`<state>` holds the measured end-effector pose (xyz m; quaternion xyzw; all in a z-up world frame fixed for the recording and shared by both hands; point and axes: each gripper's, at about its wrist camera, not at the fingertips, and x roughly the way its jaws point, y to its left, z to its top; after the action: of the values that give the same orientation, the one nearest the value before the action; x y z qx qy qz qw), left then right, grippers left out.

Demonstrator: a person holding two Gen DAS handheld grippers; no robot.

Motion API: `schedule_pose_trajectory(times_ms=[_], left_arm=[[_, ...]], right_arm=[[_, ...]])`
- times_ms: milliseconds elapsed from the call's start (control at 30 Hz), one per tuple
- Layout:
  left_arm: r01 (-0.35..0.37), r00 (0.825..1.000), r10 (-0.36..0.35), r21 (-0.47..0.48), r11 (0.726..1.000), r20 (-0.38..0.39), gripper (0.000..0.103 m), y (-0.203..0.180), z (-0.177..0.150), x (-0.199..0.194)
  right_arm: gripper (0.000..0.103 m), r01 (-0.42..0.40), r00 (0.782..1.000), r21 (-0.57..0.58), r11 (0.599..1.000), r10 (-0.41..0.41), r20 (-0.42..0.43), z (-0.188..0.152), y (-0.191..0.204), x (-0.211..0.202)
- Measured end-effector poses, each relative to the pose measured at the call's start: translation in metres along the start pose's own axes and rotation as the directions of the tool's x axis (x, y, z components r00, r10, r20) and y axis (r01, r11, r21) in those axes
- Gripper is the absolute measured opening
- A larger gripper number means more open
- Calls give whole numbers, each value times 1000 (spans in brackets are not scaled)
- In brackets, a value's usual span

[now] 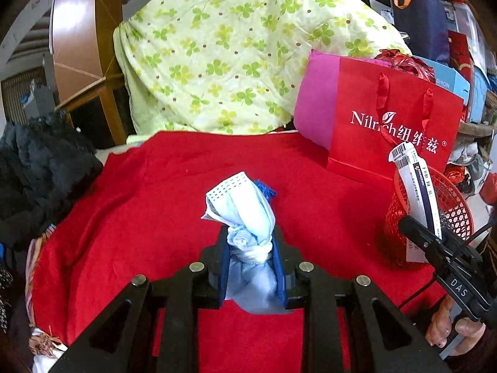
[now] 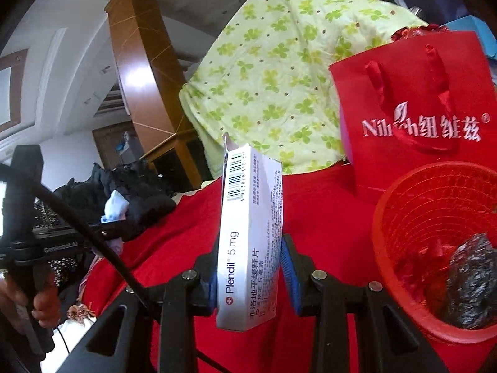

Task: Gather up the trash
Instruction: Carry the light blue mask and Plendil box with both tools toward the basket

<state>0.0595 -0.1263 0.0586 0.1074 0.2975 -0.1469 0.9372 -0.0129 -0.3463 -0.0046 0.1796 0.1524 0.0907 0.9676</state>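
Observation:
My left gripper (image 1: 251, 242) is shut on a crumpled light-blue face mask (image 1: 240, 205), held above the red cloth (image 1: 149, 205). My right gripper (image 2: 250, 248) is shut on a white Plendil medicine box (image 2: 248, 239), held upright just left of the red mesh basket (image 2: 413, 205). In the left wrist view the right gripper (image 1: 413, 227) holds the box (image 1: 417, 186) at the basket's (image 1: 456, 208) near rim. The basket holds a crumpled foil ball (image 2: 472, 283) and red scraps. The left gripper also shows in the right wrist view (image 2: 118, 227), with the mask (image 2: 115, 208).
A red Nilrich paper bag (image 1: 388, 124) stands behind the basket, against a pink cushion (image 1: 313, 105). A green clover-print quilt (image 1: 236, 49) is piled at the back. Dark clothing (image 1: 40, 168) lies at the left edge. Wooden furniture (image 1: 80, 37) stands behind.

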Motion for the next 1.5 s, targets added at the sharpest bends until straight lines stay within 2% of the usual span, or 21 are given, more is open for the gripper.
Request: schedule_pose_trajectory(times_ms=[333,667,1500], left_arm=[[-70,994,63,84,994,93,26,-40,9,-10],[-76,992,64,119,990,107,26,-58,14,-11],[3,996,-22,204,979,89,27,-114,26,6]], right_arm=[[36,33,998,0,999,-33,46,5,-16,-20],[36,70,992,12,997,-71,106,11,-34,-41],[36,110,975,154,982,-138,177,22,-78,-74]])
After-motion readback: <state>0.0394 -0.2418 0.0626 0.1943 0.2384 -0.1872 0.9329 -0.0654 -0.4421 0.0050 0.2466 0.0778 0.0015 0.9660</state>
